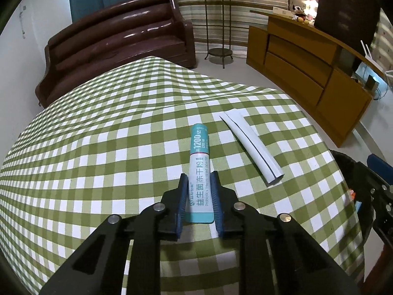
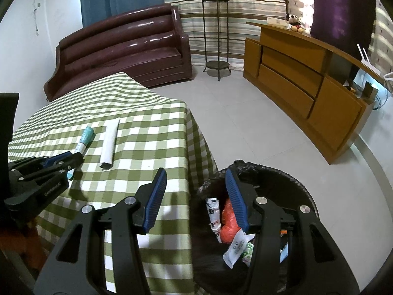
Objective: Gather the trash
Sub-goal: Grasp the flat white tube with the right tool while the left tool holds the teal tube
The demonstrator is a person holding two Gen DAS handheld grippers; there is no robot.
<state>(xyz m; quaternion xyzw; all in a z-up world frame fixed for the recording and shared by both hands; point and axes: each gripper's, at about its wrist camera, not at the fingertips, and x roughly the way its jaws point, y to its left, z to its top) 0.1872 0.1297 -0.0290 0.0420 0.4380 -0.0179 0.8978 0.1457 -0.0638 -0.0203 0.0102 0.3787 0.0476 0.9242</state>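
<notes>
Two packets lie on the green-checked tablecloth (image 1: 98,147); a brown sofa (image 1: 118,41) and wooden cabinet (image 1: 307,73) stand behind. The left gripper (image 1: 199,179), angled downward, clamps the teal sachet (image 1: 199,157), marked "1200". The right gripper (image 2: 196,182) hovers, fingers apart and empty, above the trash bin (image 2: 289,182). A white packet (image 1: 250,145) lies nearby.

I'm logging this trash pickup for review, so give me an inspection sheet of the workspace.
Surface: green checked tablecloth, wrinkled.
Job's things: teal sachet and white sachet on the cloth, apart; bin beside the table, wrappers inside.
Clutter: nothing seen.
Grippers: left gripper shut on the teal sachet; right gripper open, empty, above the bin's edge.
Cables: wires by the router.
Surroundings: sofa, cabinet, plant stand.
</notes>
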